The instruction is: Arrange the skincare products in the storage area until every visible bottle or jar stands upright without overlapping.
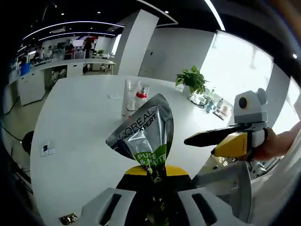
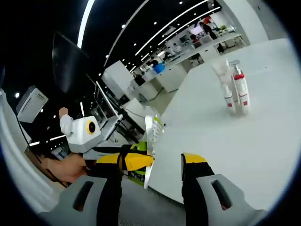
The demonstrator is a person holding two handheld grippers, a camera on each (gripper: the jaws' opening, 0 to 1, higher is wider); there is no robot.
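Left gripper [image 1: 153, 176] is clamping a silver tube [image 1: 146, 136] upright above the white table [image 1: 80, 136]; right gripper [image 2: 167, 162] is hovering with jaws apart, holding nothing.

In the left gripper view the tube, cap end down between the jaws, is showing a green label. Beyond it, two clear bottles [image 1: 132, 96], one red-collared, are standing side by side mid-table. A potted plant [image 1: 192, 81] is sitting near the far edge.
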